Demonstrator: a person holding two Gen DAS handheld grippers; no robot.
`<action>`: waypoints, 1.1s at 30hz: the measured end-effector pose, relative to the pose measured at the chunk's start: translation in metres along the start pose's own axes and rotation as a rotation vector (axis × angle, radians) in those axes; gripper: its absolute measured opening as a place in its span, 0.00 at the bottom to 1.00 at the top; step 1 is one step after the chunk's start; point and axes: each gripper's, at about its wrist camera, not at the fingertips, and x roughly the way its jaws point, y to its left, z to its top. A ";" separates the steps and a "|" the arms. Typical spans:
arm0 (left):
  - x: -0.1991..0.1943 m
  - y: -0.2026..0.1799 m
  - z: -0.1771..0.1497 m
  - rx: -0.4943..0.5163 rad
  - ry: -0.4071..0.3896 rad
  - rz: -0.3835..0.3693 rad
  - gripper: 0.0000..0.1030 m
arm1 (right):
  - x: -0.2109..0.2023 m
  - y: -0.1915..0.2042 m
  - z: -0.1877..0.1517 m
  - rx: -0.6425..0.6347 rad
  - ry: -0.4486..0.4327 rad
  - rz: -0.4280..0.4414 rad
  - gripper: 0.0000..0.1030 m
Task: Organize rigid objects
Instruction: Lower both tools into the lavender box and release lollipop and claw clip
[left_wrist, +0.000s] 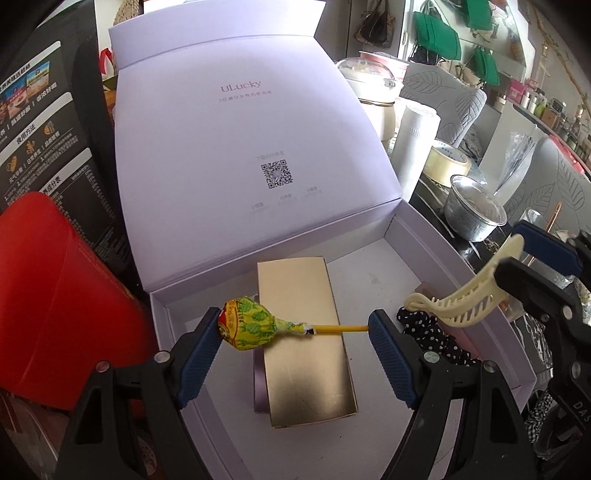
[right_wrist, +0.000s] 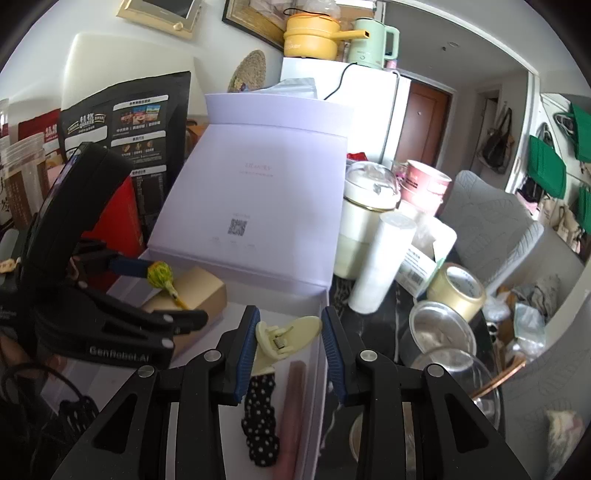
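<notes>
My left gripper (left_wrist: 295, 328) is shut on a yellow-wrapped lollipop (left_wrist: 247, 326) held lengthwise, its head on one pad and its stick end on the other. It hangs over a gold box (left_wrist: 306, 369) inside the open white gift box (left_wrist: 443, 251). My right gripper (right_wrist: 290, 325) is shut on a cream hair claw clip (right_wrist: 284, 332) above the box's right side. Under the clip lies a black polka-dot scrunchie (right_wrist: 260, 424). The left wrist view shows the clip (left_wrist: 469, 299) and right gripper (left_wrist: 517, 258) at the right; the right wrist view shows the left gripper (right_wrist: 166, 291) and lollipop (right_wrist: 158, 274) at the left.
The gift box's lid (left_wrist: 240, 147) stands upright behind it. A red box (left_wrist: 55, 295) and a black bag (left_wrist: 44, 129) crowd the left. To the right are a white cylinder (left_wrist: 413, 147), a tape roll (left_wrist: 447, 166) and a metal bowl (left_wrist: 472, 214).
</notes>
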 end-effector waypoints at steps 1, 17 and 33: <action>0.000 -0.001 -0.001 0.001 0.001 0.005 0.78 | -0.002 0.000 -0.002 -0.001 0.006 -0.003 0.33; -0.003 -0.009 -0.007 0.021 0.002 0.025 0.78 | -0.005 0.000 -0.037 0.049 0.117 -0.017 0.33; -0.012 -0.019 0.000 0.034 -0.013 0.070 0.93 | -0.029 -0.001 -0.030 0.041 0.093 -0.035 0.33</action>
